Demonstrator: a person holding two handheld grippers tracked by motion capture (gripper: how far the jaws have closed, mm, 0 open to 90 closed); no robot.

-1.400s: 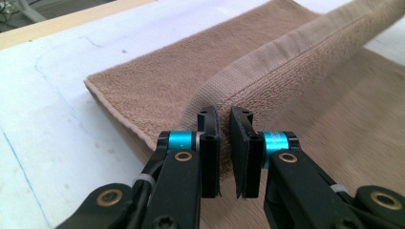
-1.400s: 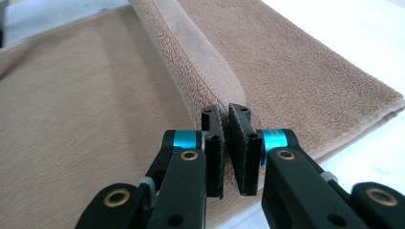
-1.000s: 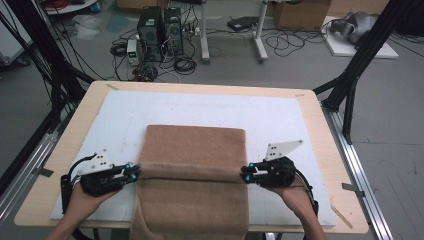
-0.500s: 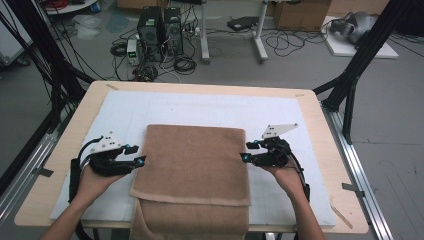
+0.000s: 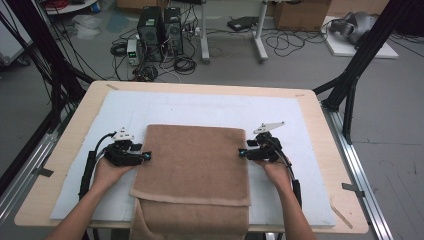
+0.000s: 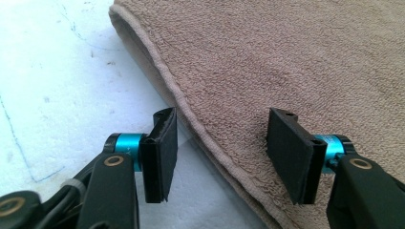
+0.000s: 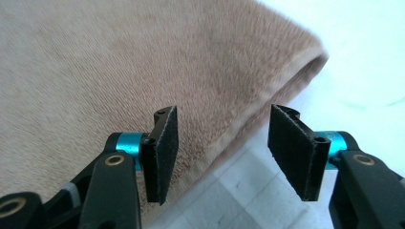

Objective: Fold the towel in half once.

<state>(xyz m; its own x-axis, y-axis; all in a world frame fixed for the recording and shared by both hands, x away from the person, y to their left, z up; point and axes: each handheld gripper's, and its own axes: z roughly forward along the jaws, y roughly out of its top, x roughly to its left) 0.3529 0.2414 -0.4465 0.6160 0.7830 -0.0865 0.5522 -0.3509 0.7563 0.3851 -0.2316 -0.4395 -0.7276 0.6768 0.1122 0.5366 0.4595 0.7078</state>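
A brown towel (image 5: 192, 160) lies folded on the white mat (image 5: 200, 107), and its front part hangs over the table's near edge. My left gripper (image 5: 148, 157) sits at the towel's left edge, low over the mat. In the left gripper view the left gripper (image 6: 219, 152) is open, its jaws just opened wider, with the towel's (image 6: 286, 62) hemmed edge running between them untouched. My right gripper (image 5: 241, 153) is at the towel's right edge. The right gripper view shows the right gripper (image 7: 222, 150) open too, jaws just widened, straddling the towel's (image 7: 119, 62) folded edge without pressing it.
The mat covers most of a wooden table (image 5: 320, 115). Black frame posts (image 5: 350, 95) stand at the table's right and left sides. Computers and cables (image 5: 160, 30) lie on the floor beyond the far edge. Bare mat stretches behind the towel.
Both grippers have let go of the towel near its front, opened, and moved farther from the person along its side edges. The top layer now lies flat with a fold edge showing.
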